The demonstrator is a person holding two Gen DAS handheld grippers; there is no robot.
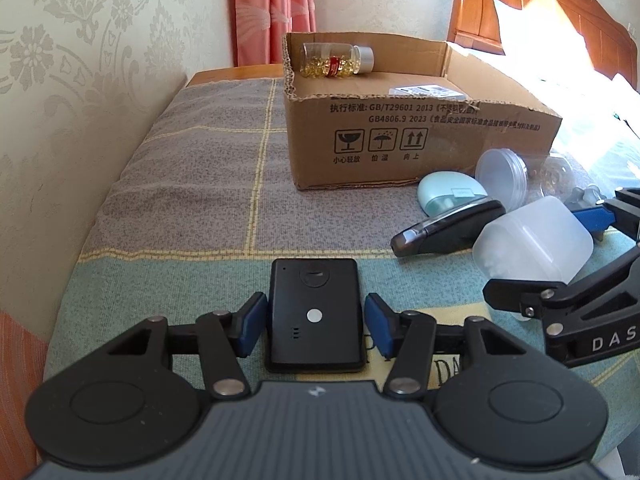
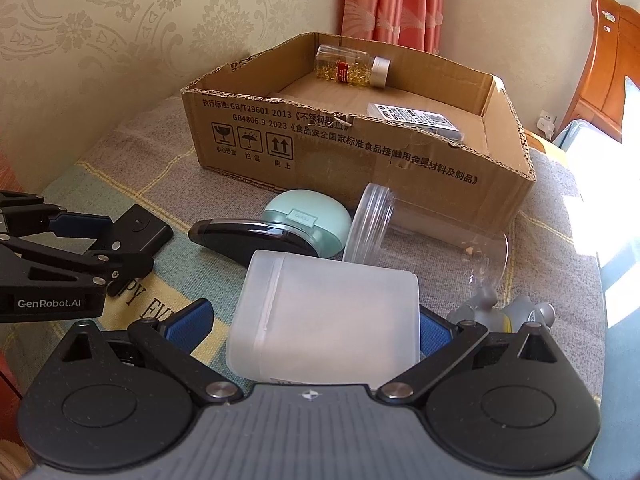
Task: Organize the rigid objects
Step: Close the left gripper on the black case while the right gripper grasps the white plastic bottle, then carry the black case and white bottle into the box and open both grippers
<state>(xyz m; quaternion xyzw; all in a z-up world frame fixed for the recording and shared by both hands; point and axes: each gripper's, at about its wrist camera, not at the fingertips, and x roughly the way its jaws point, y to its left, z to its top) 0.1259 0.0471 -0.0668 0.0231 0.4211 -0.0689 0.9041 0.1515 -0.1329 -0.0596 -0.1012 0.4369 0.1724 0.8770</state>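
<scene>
Between my left gripper's [image 1: 316, 322] pads lies the black device [image 1: 314, 312], narrowly unpinched; my right gripper [image 2: 316, 330] clamps the frosted box [image 2: 324, 316]. Beyond, the cardboard box [image 2: 360, 160] holds a capsule bottle [image 2: 352, 66] on the checked cloth [image 1: 200, 184]. Only the right view shows a grey figurine [image 2: 516, 308].

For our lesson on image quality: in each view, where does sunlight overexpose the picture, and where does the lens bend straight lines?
Left wrist view: sun washes out the upper right beside the orange wooden headboard; the brown cardboard box has curved edges. Right wrist view: glare burns out the right edge of the checked cloth; the box rim bows, and the frame corners are dark.
</scene>
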